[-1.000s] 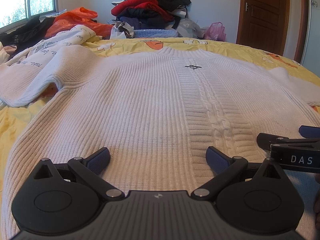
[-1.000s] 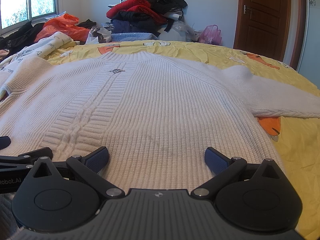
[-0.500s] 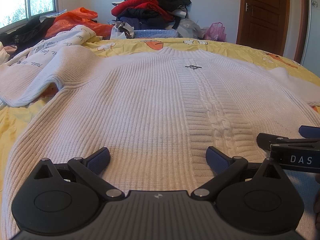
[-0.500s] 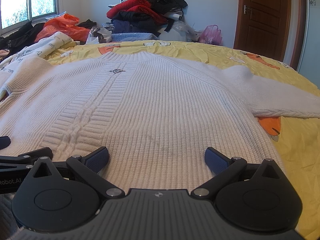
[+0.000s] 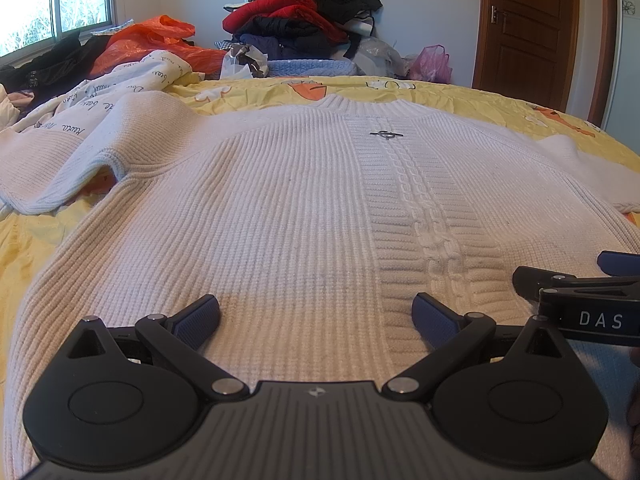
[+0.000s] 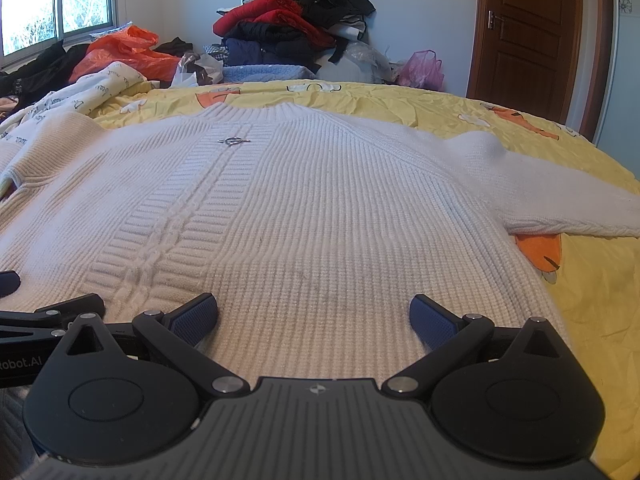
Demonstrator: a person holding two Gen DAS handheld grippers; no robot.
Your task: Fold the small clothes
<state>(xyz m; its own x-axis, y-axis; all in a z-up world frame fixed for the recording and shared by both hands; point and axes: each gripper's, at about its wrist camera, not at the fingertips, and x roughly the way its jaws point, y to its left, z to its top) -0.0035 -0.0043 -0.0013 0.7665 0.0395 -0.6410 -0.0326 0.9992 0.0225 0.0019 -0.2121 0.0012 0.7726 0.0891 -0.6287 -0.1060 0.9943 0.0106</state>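
Lying flat: a white sweater (image 5: pixel 280 216) is spreading across the yellow bed sheet (image 6: pixel 592 304), front side up, with its neck at the far end and its bottom edge near the cameras.
Left hand-held gripper (image 5: pixel 316 312): it is sitting low over the near bottom edge of the sweater, on the left part. Its two blue pads (image 5: pixel 198 318) are standing wide apart and are holding nothing.
Right hand-held gripper (image 6: pixel 314 312): it is waiting just beside the left one, over the right part of the bottom edge. Its jaws are wide open too, with nothing between them.
Side by side: in the left wrist view the right one is showing at the right edge, and in the right wrist view the left one (image 6: pixel 8 284) is showing at the left edge.
Sweater middle: a twisted rope pattern (image 5: pixel 432 220) is running from the neck down to the near edge, with a small metal clip (image 5: pixel 386 134) near the neck.
Sleeves: the left sleeve (image 5: pixel 60 168) is bending over a printed cloth (image 5: pixel 120 92), and the right sleeve (image 6: pixel 560 200) is lying out over the sheet.
Far side: a pile of clothes (image 6: pixel 296 28) is sitting past the bed, with an orange bag (image 5: pixel 160 44) to the left and a pink bag (image 6: pixel 424 68) to the right.
Room: a window (image 5: pixel 52 0) is glowing far left, and a brown door (image 6: pixel 528 32) is standing far right.
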